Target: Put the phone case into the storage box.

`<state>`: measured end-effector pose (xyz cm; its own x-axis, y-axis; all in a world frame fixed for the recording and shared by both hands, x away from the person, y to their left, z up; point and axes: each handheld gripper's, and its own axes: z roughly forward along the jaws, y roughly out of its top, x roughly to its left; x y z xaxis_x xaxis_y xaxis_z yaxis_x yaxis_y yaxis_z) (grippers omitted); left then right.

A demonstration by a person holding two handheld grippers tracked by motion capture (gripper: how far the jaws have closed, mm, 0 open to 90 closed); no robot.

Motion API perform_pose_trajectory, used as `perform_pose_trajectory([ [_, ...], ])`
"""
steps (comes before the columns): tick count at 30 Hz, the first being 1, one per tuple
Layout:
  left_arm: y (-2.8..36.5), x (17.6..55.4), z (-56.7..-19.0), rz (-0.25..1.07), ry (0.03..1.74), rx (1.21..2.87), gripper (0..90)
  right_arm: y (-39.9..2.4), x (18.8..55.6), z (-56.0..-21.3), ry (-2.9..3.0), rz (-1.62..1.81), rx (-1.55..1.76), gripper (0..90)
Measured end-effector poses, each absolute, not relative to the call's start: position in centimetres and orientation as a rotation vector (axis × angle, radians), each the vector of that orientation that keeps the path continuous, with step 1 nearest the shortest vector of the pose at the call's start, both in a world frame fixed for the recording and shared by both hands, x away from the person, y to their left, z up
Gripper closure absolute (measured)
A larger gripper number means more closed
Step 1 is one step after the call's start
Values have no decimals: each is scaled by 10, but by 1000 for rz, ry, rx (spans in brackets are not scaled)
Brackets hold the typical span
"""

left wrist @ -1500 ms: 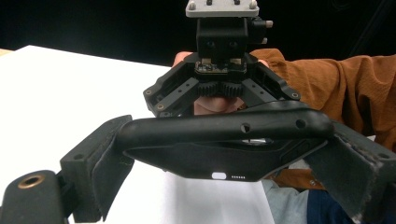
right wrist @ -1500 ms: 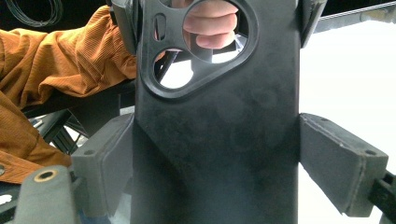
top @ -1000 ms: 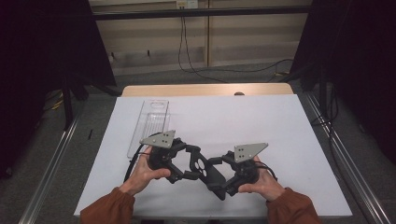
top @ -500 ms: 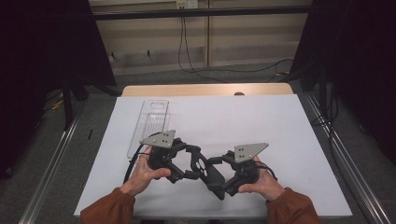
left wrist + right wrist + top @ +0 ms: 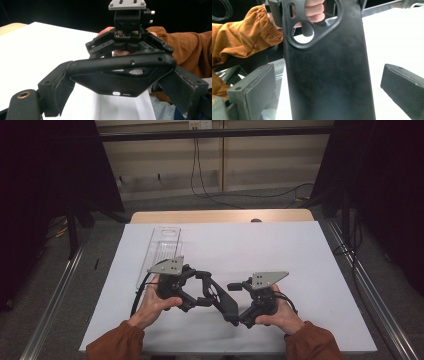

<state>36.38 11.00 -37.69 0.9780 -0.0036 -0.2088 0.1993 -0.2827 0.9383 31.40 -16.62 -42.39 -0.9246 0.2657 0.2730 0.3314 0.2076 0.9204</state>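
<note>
A black phone case [image 5: 220, 297] hangs just above the white table [image 5: 280, 245], between my two grippers. My left gripper [image 5: 202, 290] is shut on it; in the left gripper view both pads [image 5: 62, 83] press on the ends of the case [image 5: 120, 75]. My right gripper [image 5: 239, 305] faces it from the right. Its jaws have just been opening and stand wide. In the right gripper view the case [image 5: 329, 75] rises between the pads [image 5: 259, 91] with a gap on each side. A hand holds each gripper.
A clear plastic tray [image 5: 161, 252] lies on the table's left, behind the left gripper. A wooden strip [image 5: 220, 216] edges the far side. Metal rails [image 5: 367, 292] run along the floor on both sides, and cables trail on the floor behind.
Both hands and the phone case stay where they were. The right gripper's jaws look slightly wider apart than before.
</note>
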Motion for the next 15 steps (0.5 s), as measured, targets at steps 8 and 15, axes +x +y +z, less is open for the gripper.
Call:
perform_pose_trajectory([
  [8,118,365,-372,-117,207,1836,148,-172,316,-422,-2415,-1869,-684,0],
  [15,124,368,-371,-77,265,1833,148,-178,315,-420,-2472,-1897,-788,0],
])
